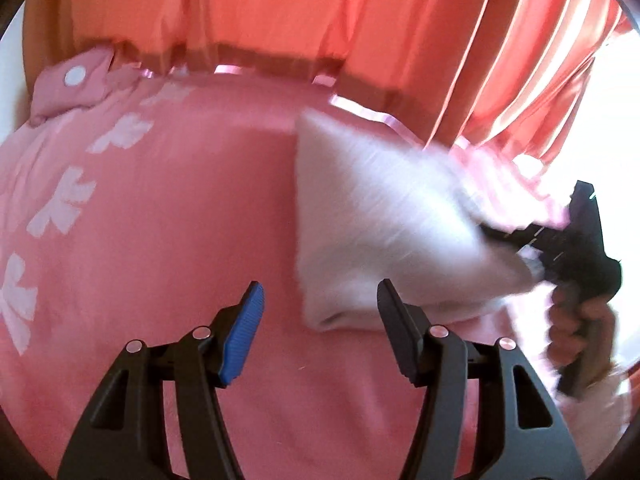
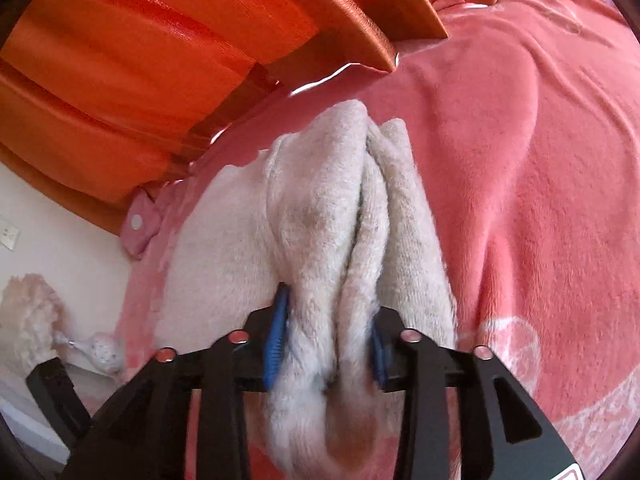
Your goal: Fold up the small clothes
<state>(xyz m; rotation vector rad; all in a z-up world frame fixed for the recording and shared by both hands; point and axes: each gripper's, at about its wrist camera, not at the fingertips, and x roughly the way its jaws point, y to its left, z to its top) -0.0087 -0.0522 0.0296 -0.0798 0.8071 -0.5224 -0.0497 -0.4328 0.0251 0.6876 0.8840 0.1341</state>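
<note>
white fleece garment [image 2: 320, 216]: bunched and lifted over the pink blanket [image 1: 180, 208]
right gripper [image 2: 326, 346]: blue pads clamped on the garment's gathered folds
left gripper [image 1: 320, 312]: jaws apart, empty, just beside the garment
backdrop: orange curtain [image 1: 280, 8]

White garment [image 1: 380, 220] motion-blurred, edges smeared. Right tongs [image 1: 516, 240] and hand [image 1: 580, 328] beside it also blurred, pads buried in its fabric. Small object [image 2: 102, 354] left of garment: too blurred to identify.

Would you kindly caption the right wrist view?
Right tool gripping a bunched white cloth over a pink blanket.
</note>
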